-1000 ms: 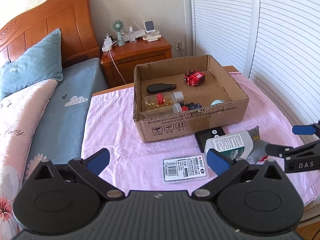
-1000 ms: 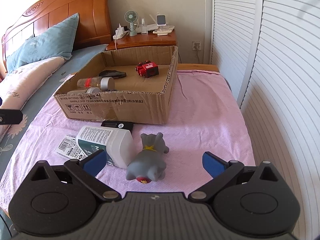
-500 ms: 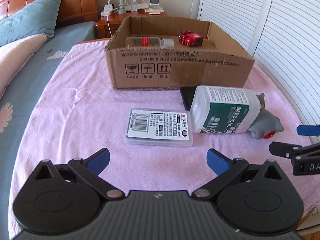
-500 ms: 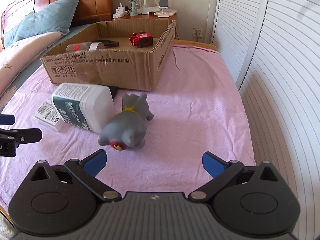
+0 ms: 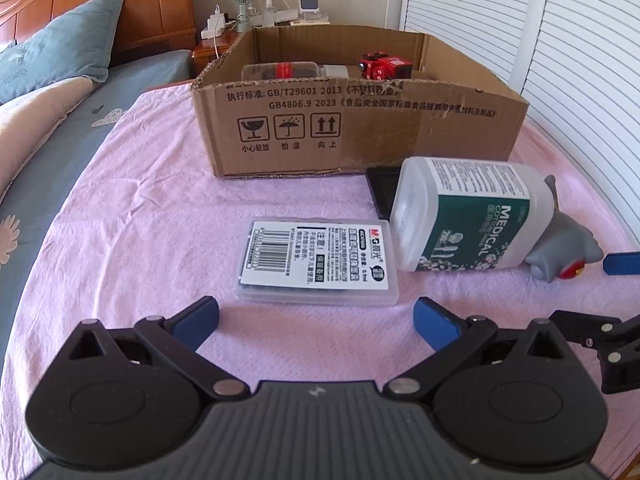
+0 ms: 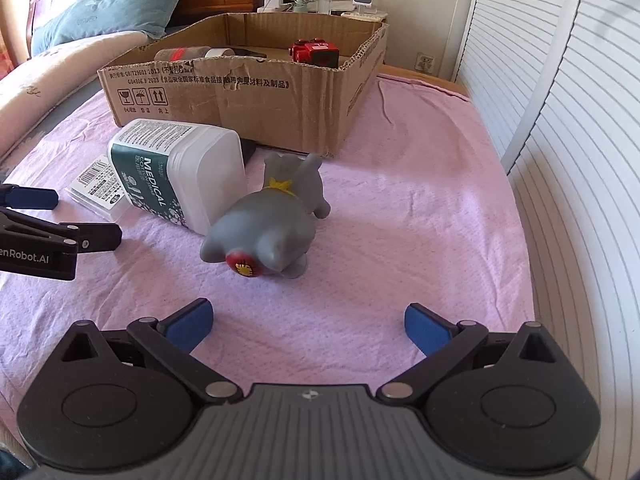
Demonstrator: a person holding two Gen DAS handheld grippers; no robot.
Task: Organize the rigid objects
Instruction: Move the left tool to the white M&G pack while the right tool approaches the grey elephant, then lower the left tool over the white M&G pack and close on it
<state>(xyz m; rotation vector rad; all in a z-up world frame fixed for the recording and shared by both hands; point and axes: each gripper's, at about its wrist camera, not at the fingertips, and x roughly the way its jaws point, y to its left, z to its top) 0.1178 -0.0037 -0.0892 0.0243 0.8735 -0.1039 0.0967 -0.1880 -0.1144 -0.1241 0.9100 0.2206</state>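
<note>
- On the left wrist view, the left gripper [image 5: 316, 318] stood wide apart and empty, low over the pink cloth [image 5: 132, 240], just short of the flat case [image 5: 318, 262]. Beside the case lay the jar [image 5: 468, 216], touching the grey toy [image 5: 564, 244]. Behind, the box [image 5: 352, 128] already held a red toy [image 5: 384, 67] and a bottle [image 5: 288, 70].
- On the right wrist view, the right gripper [image 6: 306, 326] was likewise spread and empty, facing the grey toy [image 6: 272, 216]. Judged partly done: case, jar, grey toy and a dark item under the jar remained outside.

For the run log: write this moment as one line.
left gripper: open, facing clear plastic case | right gripper: open, facing grey rubber animal toy | both outside cardboard box
</note>
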